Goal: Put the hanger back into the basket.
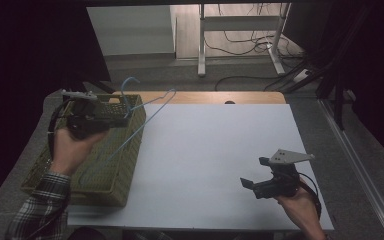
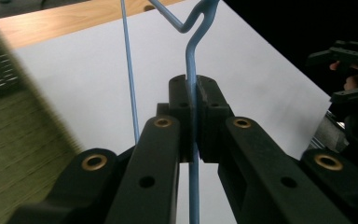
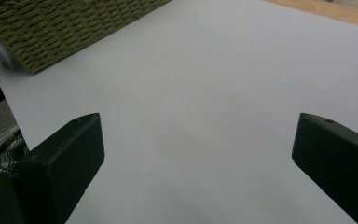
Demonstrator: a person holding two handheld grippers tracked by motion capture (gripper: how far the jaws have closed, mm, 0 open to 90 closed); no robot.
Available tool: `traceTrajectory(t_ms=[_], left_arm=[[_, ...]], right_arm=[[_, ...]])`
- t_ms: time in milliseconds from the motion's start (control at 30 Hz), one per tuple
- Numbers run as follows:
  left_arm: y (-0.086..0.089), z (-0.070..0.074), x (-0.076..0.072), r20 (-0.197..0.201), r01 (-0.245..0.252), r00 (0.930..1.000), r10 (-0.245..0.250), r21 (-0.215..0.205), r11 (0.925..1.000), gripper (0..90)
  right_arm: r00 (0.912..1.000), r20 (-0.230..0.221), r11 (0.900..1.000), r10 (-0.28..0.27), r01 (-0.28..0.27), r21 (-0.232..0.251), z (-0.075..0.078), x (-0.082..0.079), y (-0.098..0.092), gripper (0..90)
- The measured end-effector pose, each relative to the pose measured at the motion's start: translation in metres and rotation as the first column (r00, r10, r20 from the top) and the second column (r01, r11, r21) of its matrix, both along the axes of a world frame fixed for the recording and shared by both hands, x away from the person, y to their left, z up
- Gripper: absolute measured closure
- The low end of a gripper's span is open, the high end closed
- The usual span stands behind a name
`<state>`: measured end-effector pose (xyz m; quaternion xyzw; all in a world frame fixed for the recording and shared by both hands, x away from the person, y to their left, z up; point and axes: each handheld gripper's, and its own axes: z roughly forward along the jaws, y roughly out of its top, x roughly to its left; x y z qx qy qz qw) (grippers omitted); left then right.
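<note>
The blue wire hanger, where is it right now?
In the high view the blue wire hanger is at the left, clamped in the left tongs and lifted above the green woven basket, its far end reaching over the white board.

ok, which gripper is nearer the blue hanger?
Left. The left gripper is shut on the blue hanger just below its hook, above the woven basket. The right gripper hangs open over the white sheet, well apart from it.
</note>
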<state>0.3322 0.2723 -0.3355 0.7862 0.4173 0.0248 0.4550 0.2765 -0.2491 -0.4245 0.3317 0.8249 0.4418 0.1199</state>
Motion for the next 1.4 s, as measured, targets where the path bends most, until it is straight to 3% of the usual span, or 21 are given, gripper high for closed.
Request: traceTrajectory(t_ms=[100,133,467,500,600,767,1000,1133,1267,1400], left_arm=[[0.026,-0.002,0.001,-0.001,-0.026,0.9997,0.026,0.001,0.9997,87.0],[0.026,-0.002,0.001,-0.001,-0.026,0.9997,0.026,0.001,0.9997,87.0],[0.092,-0.012,0.000,0.004,-0.089,0.9960,0.089,-0.018,0.9959,86.9],[0.092,-0.012,0.000,0.004,-0.089,0.9960,0.089,-0.018,0.9959,87.0],[0.113,-0.021,0.000,0.003,-0.098,0.9952,0.098,-0.024,0.9949,87.0],[0.127,-0.035,0.002,-0.007,-0.088,0.9961,0.088,-0.036,0.9955,87.0],[0.135,-0.068,0.011,-0.047,-0.102,0.9939,0.100,-0.041,0.9940,86.9],[0.140,-0.087,0.014,-0.084,-0.134,0.9877,0.132,-0.026,0.9906,86.8],[0.144,-0.102,0.019,-0.129,-0.173,0.9757,0.177,0.041,0.9840,86.5],[0.145,-0.113,0.022,-0.150,-0.214,0.9618,0.229,0.109,0.9707,86.2]], right_arm=[[0.9998,-0.012,1.000,-0.013,0.013,0.009,-0.005,-0.002,-0.008,1.4],[0.9997,-0.017,1.000,-0.018,0.018,0.007,-0.007,-0.002,-0.010,1.4],[0.9979,-0.033,0.998,-0.056,0.056,-0.002,-0.016,-0.002,-0.022,1.5],[0.9977,-0.035,0.998,-0.059,0.058,-0.005,-0.016,-0.002,-0.022,1.5],[0.9970,-0.040,0.998,-0.067,0.066,-0.014,-0.018,-0.001,-0.023,1.5],[0.9966,-0.038,0.997,-0.074,0.073,-0.020,-0.019,0.000,-0.024,1.5],[0.9959,-0.040,0.996,-0.081,0.080,-0.028,-0.021,0.000,-0.024,1.5],[0.9956,-0.044,0.996,-0.083,0.081,-0.033,-0.022,0.000,-0.024,1.5],[0.9956,-0.047,0.996,-0.081,0.079,-0.039,-0.023,0.001,-0.024,1.6],[0.9960,-0.046,0.996,-0.076,0.074,-0.055,-0.025,0.000,-0.023,1.7]])
